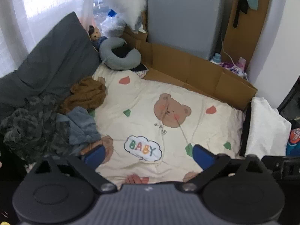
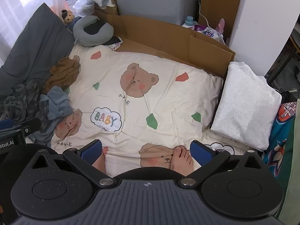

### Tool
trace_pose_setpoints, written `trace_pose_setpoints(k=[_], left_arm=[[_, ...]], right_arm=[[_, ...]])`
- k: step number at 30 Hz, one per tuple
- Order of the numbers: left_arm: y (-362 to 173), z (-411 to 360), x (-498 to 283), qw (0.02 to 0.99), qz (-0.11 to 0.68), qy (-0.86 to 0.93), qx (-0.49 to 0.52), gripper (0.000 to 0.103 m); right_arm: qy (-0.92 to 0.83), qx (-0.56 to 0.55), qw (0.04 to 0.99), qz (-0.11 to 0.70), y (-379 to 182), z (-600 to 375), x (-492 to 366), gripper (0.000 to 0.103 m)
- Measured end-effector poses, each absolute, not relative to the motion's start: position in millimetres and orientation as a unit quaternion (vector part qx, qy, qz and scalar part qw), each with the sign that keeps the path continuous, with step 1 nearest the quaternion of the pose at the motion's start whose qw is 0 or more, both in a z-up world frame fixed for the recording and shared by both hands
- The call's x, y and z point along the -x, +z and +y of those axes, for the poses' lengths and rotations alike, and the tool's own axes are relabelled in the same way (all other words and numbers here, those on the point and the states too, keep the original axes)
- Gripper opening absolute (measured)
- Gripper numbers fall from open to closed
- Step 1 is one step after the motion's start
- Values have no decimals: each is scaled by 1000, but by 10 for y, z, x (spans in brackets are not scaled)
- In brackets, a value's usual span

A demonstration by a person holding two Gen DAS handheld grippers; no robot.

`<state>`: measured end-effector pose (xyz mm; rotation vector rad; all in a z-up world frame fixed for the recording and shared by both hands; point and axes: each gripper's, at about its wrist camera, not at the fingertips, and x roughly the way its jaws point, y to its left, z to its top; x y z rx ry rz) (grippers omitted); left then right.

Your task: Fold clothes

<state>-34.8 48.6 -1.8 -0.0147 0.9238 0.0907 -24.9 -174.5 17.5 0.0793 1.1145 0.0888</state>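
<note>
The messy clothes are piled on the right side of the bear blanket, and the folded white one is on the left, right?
Swapped. In the right wrist view the messy clothes lie at the left edge of the bear blanket, and the folded white one sits on the right.

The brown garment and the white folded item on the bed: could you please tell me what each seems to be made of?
The brown garment looks like a soft, matte knit or fleece: it lies crumpled in loose, thick folds with a fuzzy surface. The white folded item seems a thicker textured fabric, perhaps plush or terry, with a faintly speckled nap and rounded folded edges. The exact fibre of either cannot be told.
</note>
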Motion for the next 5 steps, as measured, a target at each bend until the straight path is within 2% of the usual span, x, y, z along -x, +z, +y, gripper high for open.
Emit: trace_pose_setpoints(k=[5], left_arm=[[-15,486,327,894,446,46,12,102]], right_arm=[[35,-45,847,529,191,-1770,267,103]])
